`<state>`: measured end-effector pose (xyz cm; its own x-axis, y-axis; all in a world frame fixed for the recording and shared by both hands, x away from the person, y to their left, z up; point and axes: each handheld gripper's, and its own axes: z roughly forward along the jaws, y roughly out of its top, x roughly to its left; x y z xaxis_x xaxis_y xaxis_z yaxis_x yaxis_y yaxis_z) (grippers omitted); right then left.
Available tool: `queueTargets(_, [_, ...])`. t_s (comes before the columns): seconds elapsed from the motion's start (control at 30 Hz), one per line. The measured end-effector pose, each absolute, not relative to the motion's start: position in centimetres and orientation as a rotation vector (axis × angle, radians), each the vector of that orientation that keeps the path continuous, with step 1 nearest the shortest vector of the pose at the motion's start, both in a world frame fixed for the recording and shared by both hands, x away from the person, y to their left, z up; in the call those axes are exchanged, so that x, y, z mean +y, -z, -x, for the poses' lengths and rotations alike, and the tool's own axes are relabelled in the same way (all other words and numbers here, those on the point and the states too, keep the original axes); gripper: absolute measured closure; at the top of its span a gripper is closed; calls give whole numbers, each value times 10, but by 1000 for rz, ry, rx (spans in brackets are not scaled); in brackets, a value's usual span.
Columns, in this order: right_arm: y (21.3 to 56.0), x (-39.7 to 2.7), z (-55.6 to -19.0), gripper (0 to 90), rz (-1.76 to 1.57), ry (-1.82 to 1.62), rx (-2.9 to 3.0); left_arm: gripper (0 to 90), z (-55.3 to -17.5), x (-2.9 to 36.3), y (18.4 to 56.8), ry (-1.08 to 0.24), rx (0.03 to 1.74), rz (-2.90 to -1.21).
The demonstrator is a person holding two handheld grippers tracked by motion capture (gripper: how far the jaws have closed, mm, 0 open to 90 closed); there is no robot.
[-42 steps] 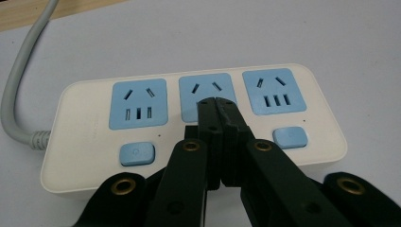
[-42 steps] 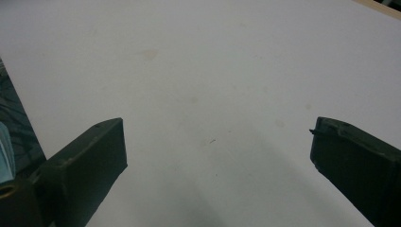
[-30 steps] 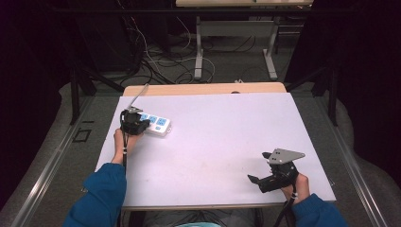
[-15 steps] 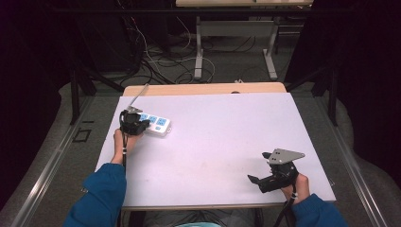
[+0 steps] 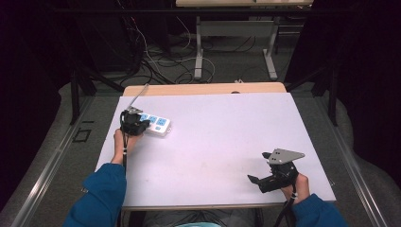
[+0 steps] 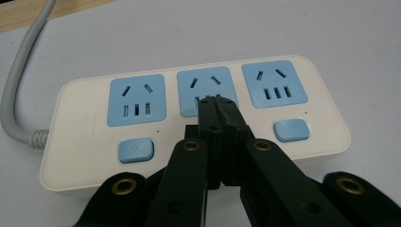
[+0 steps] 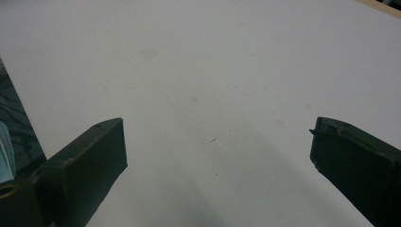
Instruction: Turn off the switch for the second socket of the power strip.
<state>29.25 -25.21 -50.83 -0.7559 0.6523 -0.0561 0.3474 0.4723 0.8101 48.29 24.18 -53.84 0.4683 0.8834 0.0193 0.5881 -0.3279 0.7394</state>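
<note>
A white power strip [image 6: 189, 118] [image 5: 158, 125] with three blue socket panels and blue buttons lies at the table's left rear, its grey cable [image 6: 19, 90] running off toward the back. My left gripper [image 6: 216, 100] [image 5: 132, 122] is shut with nothing between its jaws. Its closed tips hover over or rest on the middle socket panel [image 6: 208, 90]; contact is unclear. My right gripper [image 7: 217, 142] [image 5: 265, 179] stands open near the table's front right corner, above bare white surface, its jaws wide apart.
The white tabletop [image 5: 222, 137] stretches between the two hands. A wooden strip [image 5: 203, 89] edges the table's far side. Beyond it are cables on the floor [image 5: 156, 61] and the legs of another table [image 5: 198, 56].
</note>
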Motion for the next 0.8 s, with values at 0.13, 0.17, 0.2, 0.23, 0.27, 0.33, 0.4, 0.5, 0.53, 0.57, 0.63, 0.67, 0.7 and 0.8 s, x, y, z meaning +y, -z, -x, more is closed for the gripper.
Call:
queueTargets(0.13, [508,-252,-292,39,-840,-1177,2365,900,-483,242,538,-562,1214,-2062])
queueTargets(0.17, [508,-252,-293,39,-841,-1181,2367,900,-482,242,537,-566,1215,-2065])
queueTargets(0.2, [508,-252,-293,39,-842,-1181,2367,900,-482,241,538,-575,1216,-2057])
queueTargets(0.23, [508,-252,-293,39,-841,-1181,2367,900,-483,242,538,-566,1214,-2064])
queueTargets(0.27, [508,-252,-293,39,-842,-1176,2373,900,-483,242,538,-564,1213,-2061])
queueTargets(0.33, [508,-252,-292,39,-841,-1175,2378,900,-483,242,538,-565,1212,-2061])
queueTargets(0.4, [508,-252,-292,39,-843,-1170,2379,900,-482,241,538,-578,1217,-2059])
queueTargets(0.5, [508,-252,-293,39,-842,-1173,2377,900,-482,241,538,-583,1216,-2063])
queueTargets(0.53, [508,-252,-293,39,-842,-1175,2378,900,-482,241,538,-581,1214,-2063])
queueTargets(0.57, [508,-252,-292,39,-841,-1174,2380,900,-482,240,538,-582,1210,-2063])
queueTargets(0.63, [508,-252,-293,40,-843,-1173,2376,900,-482,240,538,-582,1211,-2062])
queueTargets(0.67, [508,-252,-293,39,-842,-1172,2377,900,-482,240,538,-582,1213,-2065])
queueTargets(0.7, [508,-252,-293,39,-842,-1172,2378,900,-482,240,538,-582,1213,-2064])
queueTargets(0.8, [508,-252,-293,39,-842,-1172,2378,900,-481,240,538,-575,1220,-2063])
